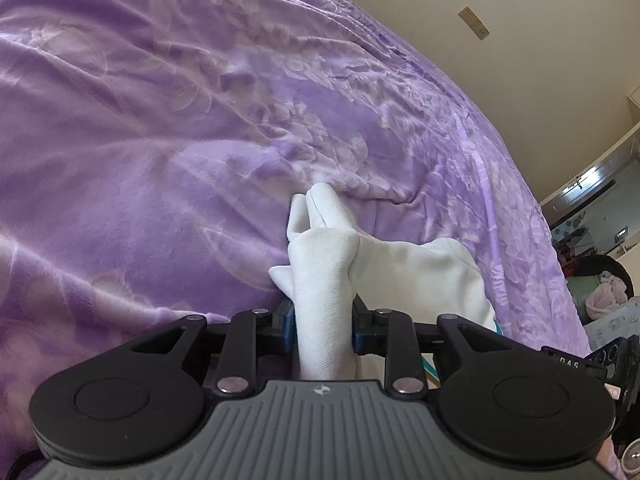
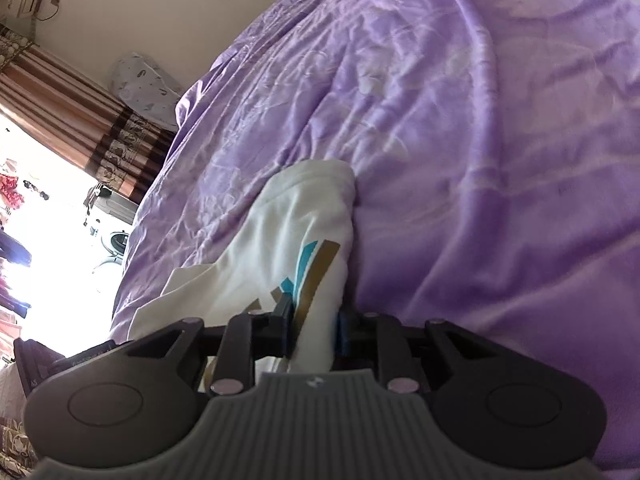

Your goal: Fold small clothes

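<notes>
A small white garment [image 1: 420, 280] lies bunched on a purple bedspread [image 1: 160, 140]. My left gripper [image 1: 324, 320] is shut on a rolled white fold of it, which runs forward between the fingers. In the right wrist view the same white garment [image 2: 288, 232] shows teal and gold stripes. My right gripper [image 2: 314, 332] is shut on its striped part. The fingertips of both grippers are hidden by the cloth.
The purple bedspread [image 2: 480, 160] fills most of both views. A beige wall [image 1: 480, 40] stands behind the bed. Brown curtains [image 2: 80, 120], a bright window and a patterned pillow [image 2: 144, 84] lie at the left of the right wrist view. Room clutter [image 1: 600, 280] shows far right.
</notes>
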`<move>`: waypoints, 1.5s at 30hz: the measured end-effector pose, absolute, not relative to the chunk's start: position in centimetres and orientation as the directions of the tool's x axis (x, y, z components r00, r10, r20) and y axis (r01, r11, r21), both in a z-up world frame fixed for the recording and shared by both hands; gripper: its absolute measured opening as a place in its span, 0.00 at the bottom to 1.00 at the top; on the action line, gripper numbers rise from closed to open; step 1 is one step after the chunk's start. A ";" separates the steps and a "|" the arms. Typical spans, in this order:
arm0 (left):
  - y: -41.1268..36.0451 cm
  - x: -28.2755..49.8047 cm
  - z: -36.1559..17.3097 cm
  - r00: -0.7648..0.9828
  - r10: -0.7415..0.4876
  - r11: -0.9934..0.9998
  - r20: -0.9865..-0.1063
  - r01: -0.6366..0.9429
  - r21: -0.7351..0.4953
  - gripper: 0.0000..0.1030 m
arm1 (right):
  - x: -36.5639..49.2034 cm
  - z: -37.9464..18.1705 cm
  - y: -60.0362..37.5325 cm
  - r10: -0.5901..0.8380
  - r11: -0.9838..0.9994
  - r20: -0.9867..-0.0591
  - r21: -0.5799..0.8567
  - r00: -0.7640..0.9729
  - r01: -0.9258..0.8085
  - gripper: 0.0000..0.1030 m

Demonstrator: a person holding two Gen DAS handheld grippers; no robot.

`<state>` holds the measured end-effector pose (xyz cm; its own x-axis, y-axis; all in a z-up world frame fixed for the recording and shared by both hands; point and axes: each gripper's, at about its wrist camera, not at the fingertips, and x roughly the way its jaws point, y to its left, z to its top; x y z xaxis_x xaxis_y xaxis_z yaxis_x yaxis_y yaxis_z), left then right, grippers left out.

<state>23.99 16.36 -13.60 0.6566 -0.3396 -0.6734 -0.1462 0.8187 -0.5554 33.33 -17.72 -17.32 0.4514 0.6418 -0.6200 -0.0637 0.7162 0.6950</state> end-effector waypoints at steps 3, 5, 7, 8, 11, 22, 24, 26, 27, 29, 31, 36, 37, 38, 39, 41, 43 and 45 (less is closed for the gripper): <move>16.5 23.9 -13.4 0.663 -0.327 0.816 -0.674 -0.162 -0.555 0.35 | 33.4 -17.8 -18.0 0.642 0.708 -0.622 0.705 0.448 -0.037 0.16; 16.6 23.5 -12.9 0.671 -0.292 0.818 -0.682 -0.194 -0.541 0.41 | 33.1 -17.6 -18.3 0.632 0.714 -0.627 0.699 0.455 -0.027 0.17; 16.4 22.7 -11.6 0.689 -0.213 0.844 -0.693 -0.227 -0.485 0.51 | 32.5 -16.9 -18.6 0.610 0.730 -0.637 0.683 0.472 -0.022 0.18; 16.0 22.3 -10.9 0.698 -0.168 0.863 -0.696 -0.237 -0.446 0.53 | 32.2 -16.5 -18.8 0.594 0.742 -0.644 0.671 0.482 -0.018 0.19; 15.3 20.9 -8.9 0.716 -0.091 0.890 -0.693 -0.253 -0.378 0.53 | 31.1 -15.0 -19.3 0.539 0.781 -0.669 0.624 0.512 -0.006 0.24; 11.9 13.8 -2.9 0.780 -0.110 0.937 -0.617 -0.126 -0.326 0.41 | 23.1 -7.6 -18.9 0.454 0.877 -0.648 0.444 0.611 -0.180 0.25; 10.9 12.2 -2.3 0.787 -0.077 0.956 -0.613 -0.116 -0.268 0.41 | 21.2 -6.6 -18.2 0.447 0.887 -0.642 0.406 0.623 -0.219 0.28; 10.0 10.5 -1.8 0.792 -0.048 0.970 -0.609 -0.109 -0.218 0.41 | 19.4 -6.1 -17.7 0.446 0.892 -0.641 0.378 0.625 -0.248 0.31; 9.5 9.7 -1.7 0.793 -0.046 0.976 -0.608 -0.095 -0.197 0.41 | 18.5 -5.9 -17.4 0.445 0.894 -0.643 0.363 0.624 -0.264 0.31; 8.6 8.6 -1.7 0.784 -0.044 0.983 -0.620 -0.077 -0.167 0.41 | 17.0 -5.7 -16.8 0.434 0.900 -0.646 0.331 0.628 -0.283 0.31; 7.8 7.3 -1.9 0.781 -0.047 0.987 -0.623 -0.060 -0.150 0.41 | 15.1 -5.6 -16.3 0.407 0.913 -0.647 0.276 0.645 -0.299 0.31; 6.2 5.2 -2.9 0.777 -0.043 0.996 -0.628 -0.018 -0.092 0.36 | 10.4 -5.9 -15.2 0.351 0.928 -0.635 0.138 0.688 -0.347 0.31; 6.1 5.0 -3.1 0.775 -0.047 0.995 -0.630 -0.016 -0.095 0.33 | 9.8 -6.0 -15.0 0.344 0.928 -0.634 0.116 0.692 -0.354 0.31; 6.1 4.6 -3.2 0.776 -0.054 0.994 -0.628 -0.015 -0.105 0.32 | 9.0 -6.2 -14.8 0.336 0.927 -0.634 0.090 0.696 -0.365 0.31; 6.1 4.4 -3.3 0.776 -0.059 0.994 -0.627 -0.013 -0.110 0.31 | 8.5 -6.4 -14.6 0.335 0.923 -0.635 0.073 0.696 -0.377 0.31; 5.8 4.2 -3.7 0.755 -0.063 0.996 -0.653 0.003 -0.093 0.29 | 7.6 -7.0 -14.1 0.333 0.914 -0.642 0.038 0.690 -0.405 0.30; 5.6 4.2 -4.5 0.730 -0.055 0.997 -0.681 0.002 -0.078 0.23 | 7.0 -7.6 -13.8 0.324 0.909 -0.646 0.008 0.692 -0.418 0.30; 5.7 4.5 -5.6 0.694 -0.048 0.996 -0.718 -0.020 -0.085 0.19 | 7.3 -8.1 -13.8 0.330 0.905 -0.653 0.013 0.682 -0.426 0.30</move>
<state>4.48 5.73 -5.62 0.6941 -0.0477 -0.7183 -0.0200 0.9961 -0.0854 7.25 -13.78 -8.14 0.6816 0.3297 -0.6532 -0.4255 0.9049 0.0126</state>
